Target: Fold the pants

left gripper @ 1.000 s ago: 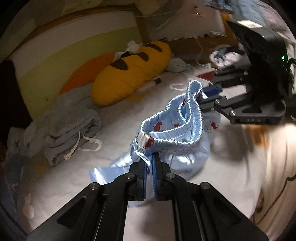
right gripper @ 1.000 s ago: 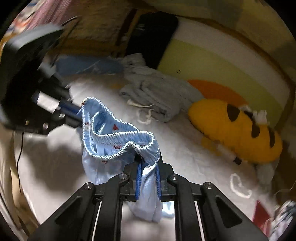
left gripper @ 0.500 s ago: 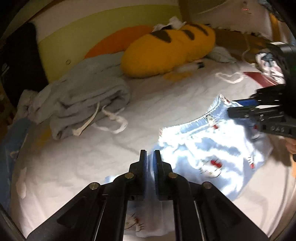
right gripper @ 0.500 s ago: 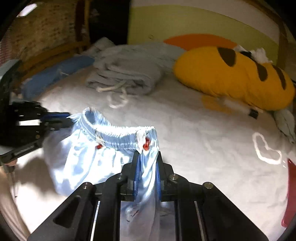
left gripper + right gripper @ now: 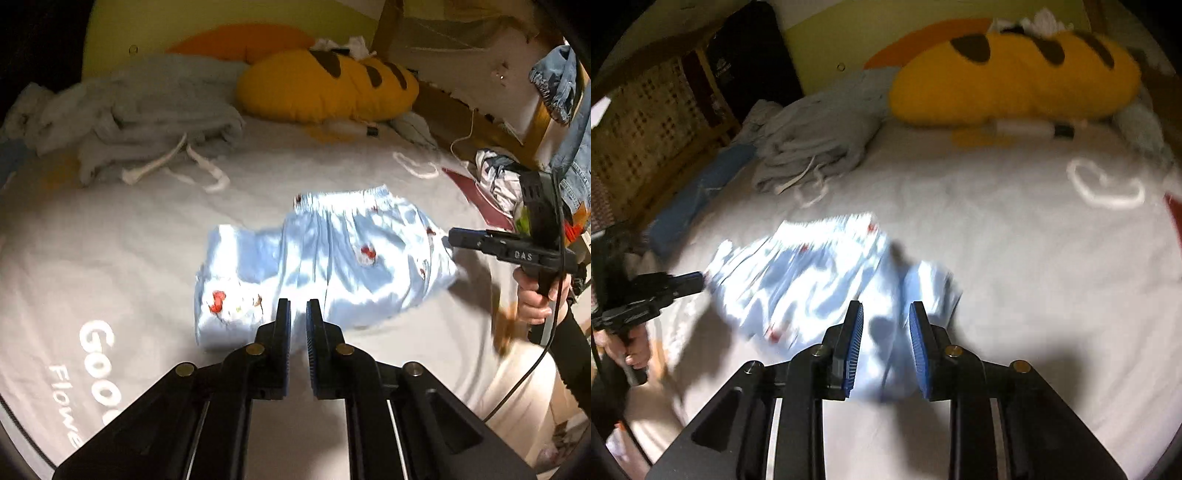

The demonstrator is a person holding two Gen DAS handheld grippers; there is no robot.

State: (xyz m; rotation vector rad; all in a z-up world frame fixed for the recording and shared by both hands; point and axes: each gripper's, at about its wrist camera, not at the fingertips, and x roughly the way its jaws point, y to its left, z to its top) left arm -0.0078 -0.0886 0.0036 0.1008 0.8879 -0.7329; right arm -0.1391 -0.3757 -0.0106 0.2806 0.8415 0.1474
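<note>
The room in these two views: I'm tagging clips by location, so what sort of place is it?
Most likely a bedroom, with the work done on a bed. A white sheet covers the soft surface, a yellow plush pillow lies at its far edge, and grey clothes sit piled behind the light blue pants.

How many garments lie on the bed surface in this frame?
2 clearly: the light-blue printed shorts spread mid-bed, and the grey drawstring sweatpants folded near the yellow bread-shaped pillow. Clothes piled off the bed's edge aren't counted.

Light-blue pants (image 5: 332, 258) lie flat on the bed (image 5: 110, 258); left tongs (image 5: 297, 314) hover slightly parted, empty.
</note>
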